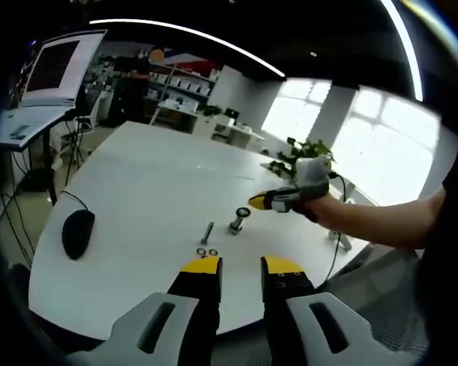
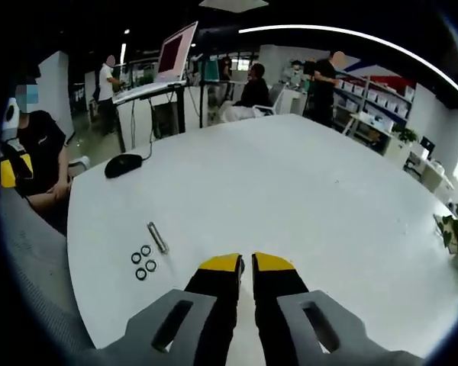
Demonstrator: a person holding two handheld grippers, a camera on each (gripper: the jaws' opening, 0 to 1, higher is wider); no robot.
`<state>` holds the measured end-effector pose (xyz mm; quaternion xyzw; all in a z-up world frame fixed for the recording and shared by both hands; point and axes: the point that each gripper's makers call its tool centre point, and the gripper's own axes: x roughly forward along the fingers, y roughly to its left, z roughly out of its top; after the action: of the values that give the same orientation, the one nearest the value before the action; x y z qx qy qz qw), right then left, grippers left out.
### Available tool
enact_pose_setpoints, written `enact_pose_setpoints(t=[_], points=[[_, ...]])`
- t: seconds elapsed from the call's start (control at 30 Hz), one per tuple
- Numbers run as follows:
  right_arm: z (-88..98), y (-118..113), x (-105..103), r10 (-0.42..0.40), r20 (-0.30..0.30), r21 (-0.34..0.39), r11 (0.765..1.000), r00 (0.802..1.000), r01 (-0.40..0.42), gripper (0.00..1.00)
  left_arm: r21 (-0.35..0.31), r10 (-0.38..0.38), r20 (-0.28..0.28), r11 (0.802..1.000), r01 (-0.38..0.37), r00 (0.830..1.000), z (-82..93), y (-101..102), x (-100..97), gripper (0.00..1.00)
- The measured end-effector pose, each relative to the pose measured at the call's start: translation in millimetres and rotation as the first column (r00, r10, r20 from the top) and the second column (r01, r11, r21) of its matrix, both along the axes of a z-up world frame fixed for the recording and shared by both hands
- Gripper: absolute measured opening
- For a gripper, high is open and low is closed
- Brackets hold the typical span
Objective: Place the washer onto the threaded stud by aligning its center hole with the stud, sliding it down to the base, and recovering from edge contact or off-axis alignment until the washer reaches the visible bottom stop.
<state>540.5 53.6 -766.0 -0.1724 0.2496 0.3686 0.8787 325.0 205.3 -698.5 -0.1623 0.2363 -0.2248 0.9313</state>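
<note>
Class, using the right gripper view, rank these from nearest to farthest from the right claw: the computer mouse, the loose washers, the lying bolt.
1. Loose washers, just left of the right claw.
2. Lying bolt, beside them, slightly farther.
3. Computer mouse, far left on the table.

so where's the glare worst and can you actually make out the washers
Left gripper view: the windows blow out white and the washers are tiny blurred specks. Right gripper view: even ceiling light, no glare, and four washers read as separate dark rings beside the loose stud.
</note>
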Motion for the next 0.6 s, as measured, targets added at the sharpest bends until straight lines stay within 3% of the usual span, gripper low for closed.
enact_pose_setpoints(t=[0.07,0.13,0.17,0.27,0.6], points=[[-4.3,3.0,-4.5,0.02,-0.012,-0.013,1.0,1.0,-0.021,0.03,0.001,0.0,0.0,1.0,0.0,1.0,-0.1,0.0,0.0,0.18],[-34.0,-8.1,-15.0,0.025,-0.107,-0.123,0.992,0.994,-0.038,0.03,0.001,-0.001,-0.001,1.0,0.001,1.0,-0.3,-0.1,-0.1,0.18],[-36.8,-12.3,-14.6,0.009,-0.113,-0.135,0.991,0.994,-0.024,0.03,0.001,-0.002,-0.001,1.0,0.002,1.0,-0.3,-0.2,-0.1,0.18],[-23.2,-7.8,-18.3,0.014,-0.083,-0.064,0.998,0.996,-0.019,0.03,0.001,-0.002,-0.001,1.0,0.002,1.0,-0.5,-0.1,-0.3,0.18],[-15.1,-4.7,-13.5,0.018,-0.075,-0.046,0.999,0.997,-0.021,0.03,0.0,-0.001,0.003,1.0,0.001,1.0,0.2,0.0,0.4,0.18]])
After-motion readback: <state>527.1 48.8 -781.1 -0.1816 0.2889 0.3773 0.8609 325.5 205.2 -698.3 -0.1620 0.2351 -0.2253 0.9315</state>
